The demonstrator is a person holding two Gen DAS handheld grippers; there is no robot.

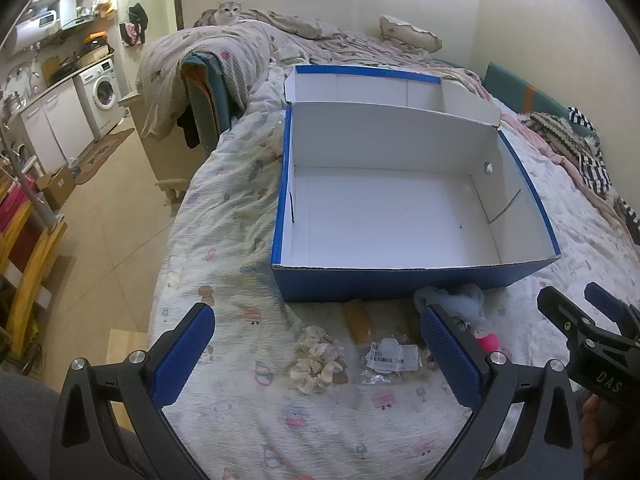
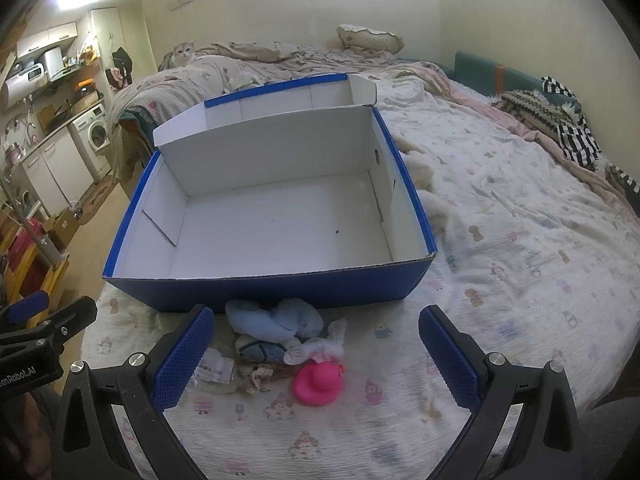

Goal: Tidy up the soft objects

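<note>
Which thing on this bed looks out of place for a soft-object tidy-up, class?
A cat sits on the rumpled bedding at the far end, facing the cameras. Nearer, a pink rubber duck lies tipped among the soft cloth items in front of the empty blue box.

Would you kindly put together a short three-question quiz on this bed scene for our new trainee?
1. True or false: the blue cardboard box with white inside already holds a soft toy.
2. Which item lies nearest the right gripper? A) the pink rubber duck B) the cream fabric scrunchie C) the grey-and-white cat
3. Fill in: both the left gripper and the right gripper are ____.

Key
1. False: the box is empty, and the light blue plush toy lies on the patterned white bedsheet in front of it.
2. A.
3. Open, holding nothing.
</note>
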